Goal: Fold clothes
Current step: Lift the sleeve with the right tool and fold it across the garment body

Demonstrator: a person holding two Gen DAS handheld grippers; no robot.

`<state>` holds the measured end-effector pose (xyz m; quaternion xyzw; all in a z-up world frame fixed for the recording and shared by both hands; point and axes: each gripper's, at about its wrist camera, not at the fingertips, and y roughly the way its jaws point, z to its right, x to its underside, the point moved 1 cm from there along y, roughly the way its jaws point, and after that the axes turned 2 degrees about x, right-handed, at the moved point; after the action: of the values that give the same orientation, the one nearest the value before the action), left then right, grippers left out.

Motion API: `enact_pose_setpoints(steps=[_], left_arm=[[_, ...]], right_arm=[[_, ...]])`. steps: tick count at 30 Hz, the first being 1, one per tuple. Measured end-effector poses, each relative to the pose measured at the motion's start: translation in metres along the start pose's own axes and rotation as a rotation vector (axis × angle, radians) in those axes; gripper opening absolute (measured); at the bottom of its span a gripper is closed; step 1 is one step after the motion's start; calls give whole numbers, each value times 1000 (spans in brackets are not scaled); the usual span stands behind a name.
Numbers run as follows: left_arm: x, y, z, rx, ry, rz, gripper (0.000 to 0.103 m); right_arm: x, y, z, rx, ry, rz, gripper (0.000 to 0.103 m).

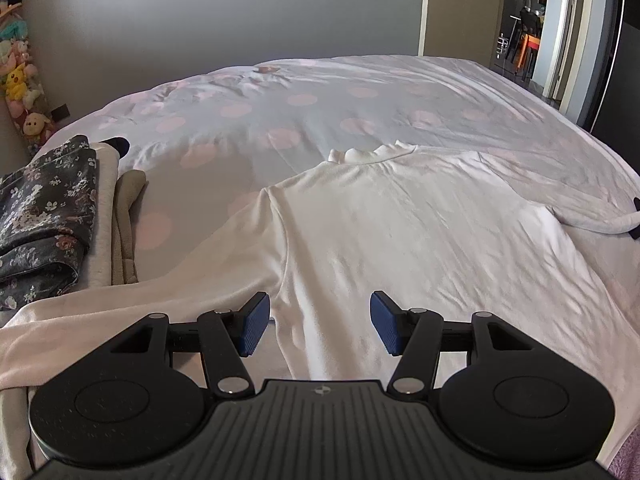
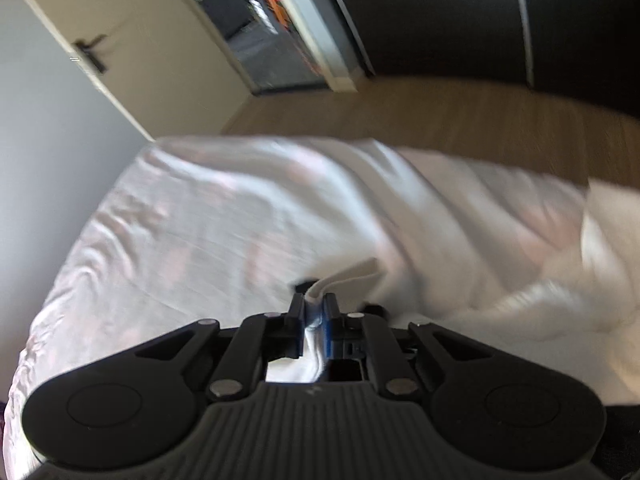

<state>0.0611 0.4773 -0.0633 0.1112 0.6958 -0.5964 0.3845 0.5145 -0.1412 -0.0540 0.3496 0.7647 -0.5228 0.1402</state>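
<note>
In the left wrist view we see one white shirt (image 1: 380, 232) that lies spread on the bed (image 1: 280, 112), in the middle and lower part of the frame. Its collar is toward the upper middle, and one sleeve goes down to the lower left corner. The bed cover is pale and has many round pink dots. Our left gripper (image 1: 320, 322) hovers above the lower part of the shirt, close to where the sleeve joins the body. Its two blue pads (image 1: 253, 326) stand wide apart and hold nothing between them.

At the left edge of this view we count one pile of folded clothes (image 1: 60, 216): one dark piece with a flower pattern is on top, and below it one beige piece and one olive piece. In the upper left corner some plush toys (image 1: 18, 76) hang along the wall; we cannot count them exactly. In the upper right there is one open door (image 1: 460, 8).

In the right wrist view the picture is blurred. Our right gripper (image 2: 314, 312) has its two fingers pressed together on a piece of white cloth, which is an edge of the shirt (image 2: 348, 272). The cloth comes up between the pads and continues to the right side of the frame. Behind the bed we see one door (image 2: 132, 40) with a dark handle in the upper left, and a brown floor (image 2: 440, 112).
</note>
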Motion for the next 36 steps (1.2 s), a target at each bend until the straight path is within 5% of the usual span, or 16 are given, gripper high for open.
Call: enact_pose_setpoints(steps=[9, 17, 23, 30, 36], left_arm=[[-3, -23, -15, 45, -52, 30, 54], [-9, -26, -21, 15, -38, -16, 54], [-11, -20, -29, 26, -41, -57, 54], [-10, 0, -44, 55, -57, -107, 54], [-12, 23, -57, 175, -203, -102, 54]], right_arm=[[-6, -95, -170, -317, -205, 102, 10], [56, -132, -300, -479, -340, 70, 10], [137, -126, -376, -545, -482, -48, 10], [252, -93, -440, -519, -762, -301, 10], [346, -64, -459, -516, -899, -485, 10]])
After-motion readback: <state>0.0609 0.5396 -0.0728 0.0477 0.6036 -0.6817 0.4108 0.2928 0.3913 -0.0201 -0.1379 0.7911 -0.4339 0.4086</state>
